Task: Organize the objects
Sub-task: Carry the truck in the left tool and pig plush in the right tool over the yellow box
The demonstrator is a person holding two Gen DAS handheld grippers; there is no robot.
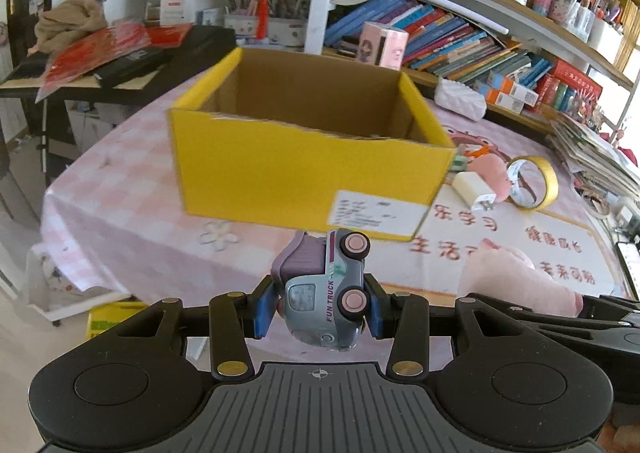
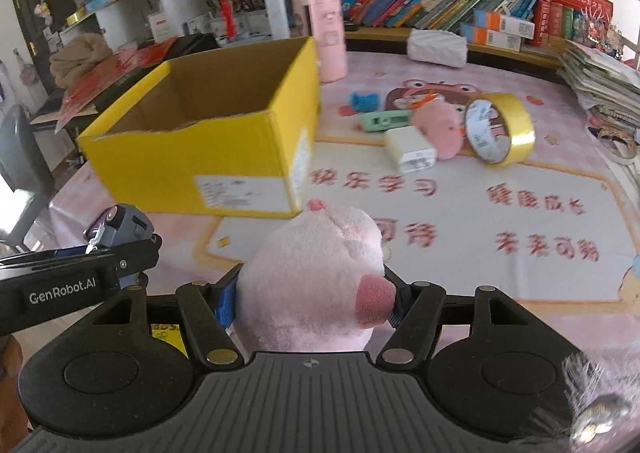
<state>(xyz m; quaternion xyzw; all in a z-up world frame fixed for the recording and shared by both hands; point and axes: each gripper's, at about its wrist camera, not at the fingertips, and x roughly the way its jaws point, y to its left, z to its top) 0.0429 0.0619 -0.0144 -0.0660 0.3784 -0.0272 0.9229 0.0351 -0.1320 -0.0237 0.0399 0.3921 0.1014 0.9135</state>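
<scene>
My left gripper (image 1: 320, 309) is shut on a grey-and-purple toy truck (image 1: 324, 285), held on its side above the table's front edge, short of the open yellow cardboard box (image 1: 296, 169). My right gripper (image 2: 312, 293) is shut on a pink plush pig (image 2: 316, 277), to the right of the left gripper. The plush also shows in the left wrist view (image 1: 516, 281), and the truck in the right wrist view (image 2: 120, 227). The box (image 2: 208, 149) stands ahead and to the left of the plush; what lies inside it is hidden.
Right of the box lie a yellow tape roll (image 2: 500, 129), a white charger (image 2: 410, 151), a small pink plush (image 2: 438, 129), a green item (image 2: 384, 120) and a blue item (image 2: 364, 101). A pink cylinder (image 2: 326, 37) stands behind the box. Bookshelves (image 1: 460, 33) line the back.
</scene>
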